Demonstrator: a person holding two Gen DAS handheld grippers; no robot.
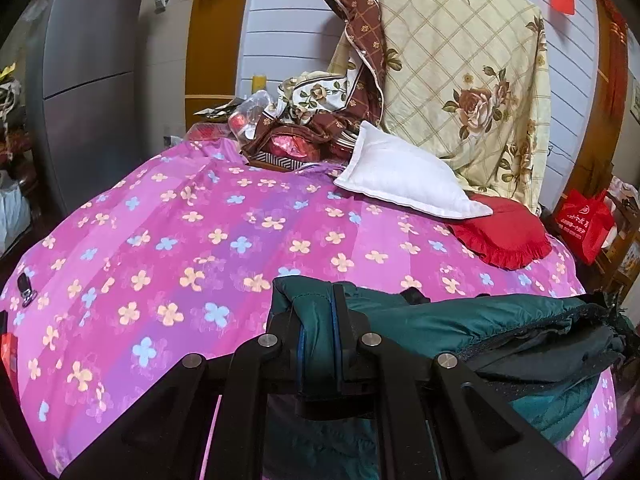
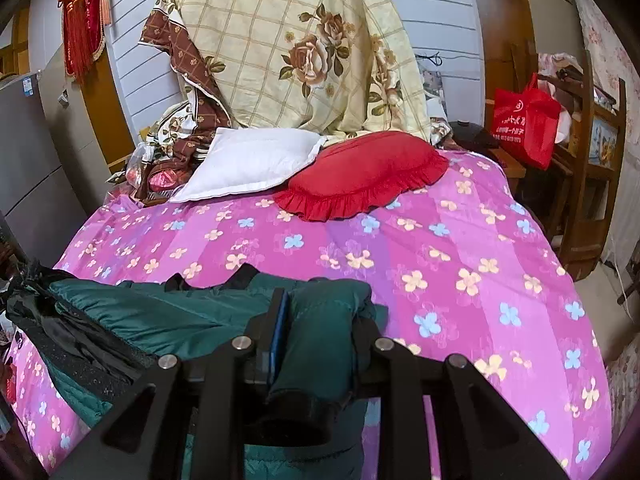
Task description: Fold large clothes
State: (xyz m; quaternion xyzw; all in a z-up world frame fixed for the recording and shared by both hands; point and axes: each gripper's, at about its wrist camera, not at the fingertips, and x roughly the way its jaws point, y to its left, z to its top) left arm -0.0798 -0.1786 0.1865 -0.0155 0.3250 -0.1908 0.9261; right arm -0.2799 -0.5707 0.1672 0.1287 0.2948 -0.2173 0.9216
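A dark green padded jacket [image 1: 460,328] with black lining hangs over the near edge of a bed covered by a pink flowered sheet [image 1: 192,240]. My left gripper [image 1: 318,320] is shut on a thick fold at the jacket's left end. In the right wrist view the jacket [image 2: 168,312] stretches to the left, and my right gripper [image 2: 320,320] is shut on a thick fold at its right end. Both hold the jacket just above the sheet [image 2: 460,272]. The jacket's lower part is hidden below the grippers.
A white pillow [image 1: 404,176] and a red frilled cushion [image 1: 504,236] lie at the bed's far side, also in the right wrist view [image 2: 252,164] [image 2: 364,172]. A cream rose quilt [image 1: 460,60] is piled behind. A grey fridge [image 1: 88,80] stands left, a red bag [image 2: 524,120] right.
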